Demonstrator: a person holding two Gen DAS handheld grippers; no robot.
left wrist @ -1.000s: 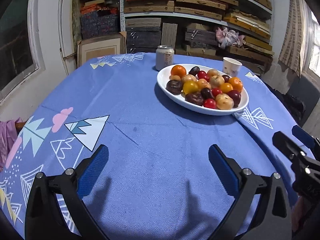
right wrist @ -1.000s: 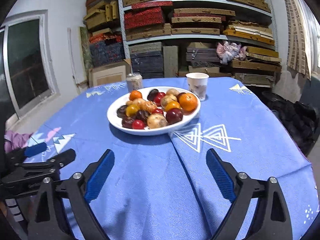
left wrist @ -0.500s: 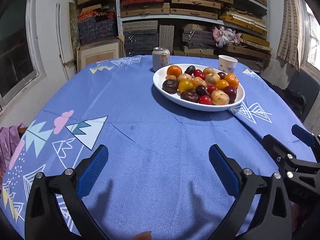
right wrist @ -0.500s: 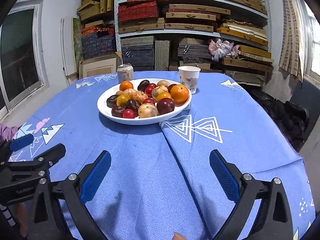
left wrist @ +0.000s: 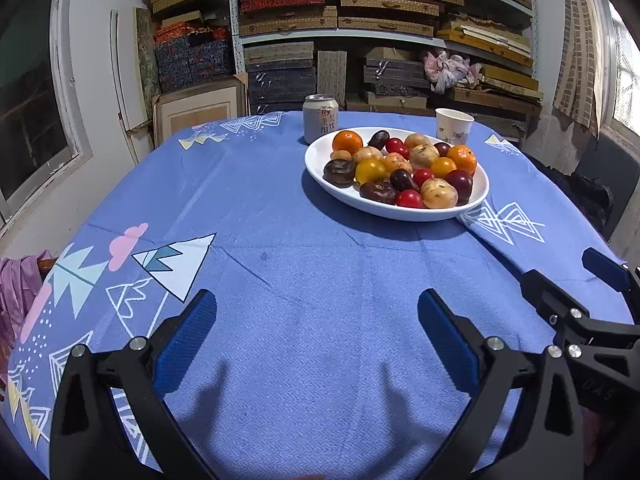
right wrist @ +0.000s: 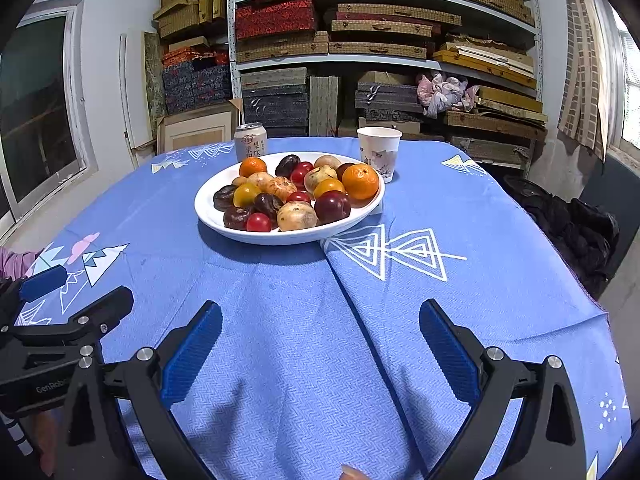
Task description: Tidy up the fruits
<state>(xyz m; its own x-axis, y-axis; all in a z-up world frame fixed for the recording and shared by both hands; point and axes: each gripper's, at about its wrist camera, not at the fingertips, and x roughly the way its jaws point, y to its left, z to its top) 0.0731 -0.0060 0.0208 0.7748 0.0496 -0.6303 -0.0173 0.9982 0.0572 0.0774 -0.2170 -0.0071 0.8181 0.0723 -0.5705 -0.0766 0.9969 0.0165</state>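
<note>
A white oval plate [left wrist: 320, 162] [right wrist: 208, 210] sits on the blue tablecloth, piled with several fruits: oranges [left wrist: 347, 141] [right wrist: 360, 181], dark plums [right wrist: 332, 206], red cherry tomatoes [left wrist: 409, 199], yellow and tan fruits. My left gripper [left wrist: 318, 340] is open and empty, low over the cloth, well short of the plate. My right gripper [right wrist: 320, 344] is open and empty, also short of the plate. The right gripper shows at the right edge of the left wrist view [left wrist: 576, 300]; the left gripper shows at the left edge of the right wrist view [right wrist: 72, 304].
A drink can [left wrist: 320, 118] [right wrist: 251, 141] stands behind the plate on the left, a paper cup [left wrist: 453, 125] [right wrist: 378, 152] behind it on the right. Shelves of boxes [right wrist: 360, 40] fill the back wall. The cloth has a fold [right wrist: 360, 300] toward the right gripper.
Both grippers have tilted and drawn back a little, so the plate sits slightly farther and higher in both views. Both stay open. Nothing on the table has moved.
</note>
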